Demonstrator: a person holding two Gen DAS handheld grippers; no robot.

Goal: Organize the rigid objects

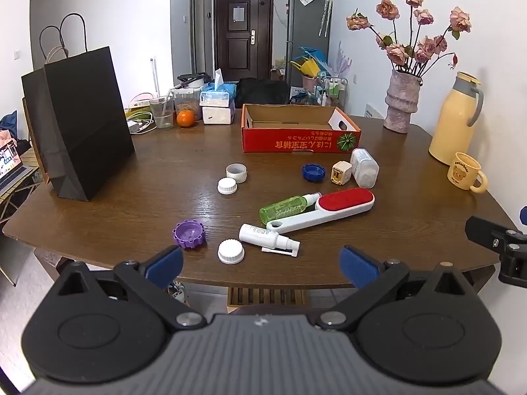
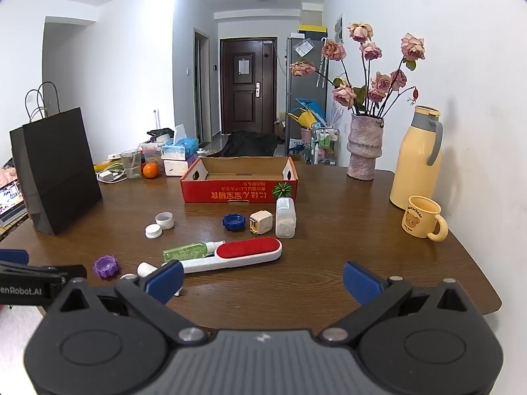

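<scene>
White walls surround a brown wooden table (image 1: 138, 204); red box (image 1: 296, 138) rests there; both grippers' fingers spread wide.

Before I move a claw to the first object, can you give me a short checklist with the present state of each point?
1. Left claw open and holding nothing: ok.
2. Right claw open and holding nothing: ok.
3. Red cardboard box open on top, with room inside: ok.
4. Small white cap lies free near the left claw: ok.
5. Lint brush free to lift alone: not ok, it touches the green spray bottle.
6. White spray bottle seen by the right camera: not ok, mostly hidden behind a finger.
</scene>
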